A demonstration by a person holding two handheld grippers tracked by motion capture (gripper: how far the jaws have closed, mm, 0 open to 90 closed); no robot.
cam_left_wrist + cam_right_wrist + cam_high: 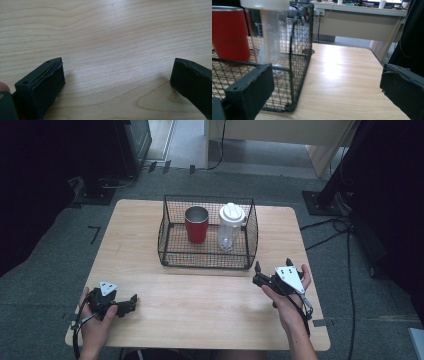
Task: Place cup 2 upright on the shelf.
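Near the front left corner of the wooden table [150,320], the left gripper [131,303] rested low over bare wood, its jaws spread wide with nothing between them. Toward the back edge, at the table's middle, stood a black wire basket [170,255] holding a red cup [196,224] and, just beside it on the right, a clear bottle [229,227] with a white lid, both upright. Just off the basket's front right corner, the right gripper [272,266] was held above the table, jaws released and empty, facing the basket.
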